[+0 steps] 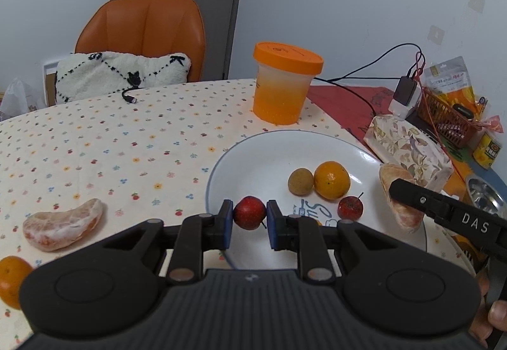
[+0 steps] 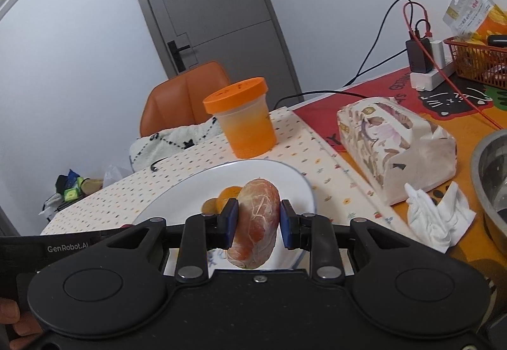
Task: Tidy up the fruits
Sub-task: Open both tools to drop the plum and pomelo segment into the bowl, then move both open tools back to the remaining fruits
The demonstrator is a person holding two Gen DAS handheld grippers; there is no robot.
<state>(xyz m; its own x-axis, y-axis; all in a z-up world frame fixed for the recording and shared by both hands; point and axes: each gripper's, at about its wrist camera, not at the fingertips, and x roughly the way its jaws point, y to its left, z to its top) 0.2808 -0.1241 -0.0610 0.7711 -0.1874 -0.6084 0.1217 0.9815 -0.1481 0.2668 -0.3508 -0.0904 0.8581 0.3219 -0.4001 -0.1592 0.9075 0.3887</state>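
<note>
My left gripper (image 1: 249,220) is shut on a small red fruit (image 1: 249,212), held over the near rim of the white plate (image 1: 253,156). On the plate lie a brown fruit (image 1: 300,181), a mandarin (image 1: 331,179) and another small red fruit (image 1: 349,207). My right gripper (image 2: 258,224) is shut on a peeled citrus segment (image 2: 256,226), above the plate (image 2: 196,188); that segment also shows in the left wrist view (image 1: 400,197). Another peeled segment (image 1: 63,224) and a mandarin (image 1: 12,281) lie on the tablecloth at left.
An orange-lidded tub (image 1: 283,83) stands behind the plate. A floral tissue pack (image 1: 408,144), a red basket (image 1: 446,115), a power strip with cables (image 1: 405,96), a steel bowl (image 2: 491,178) and a crumpled tissue (image 2: 437,213) are at right. An orange chair (image 1: 142,33) stands behind the table.
</note>
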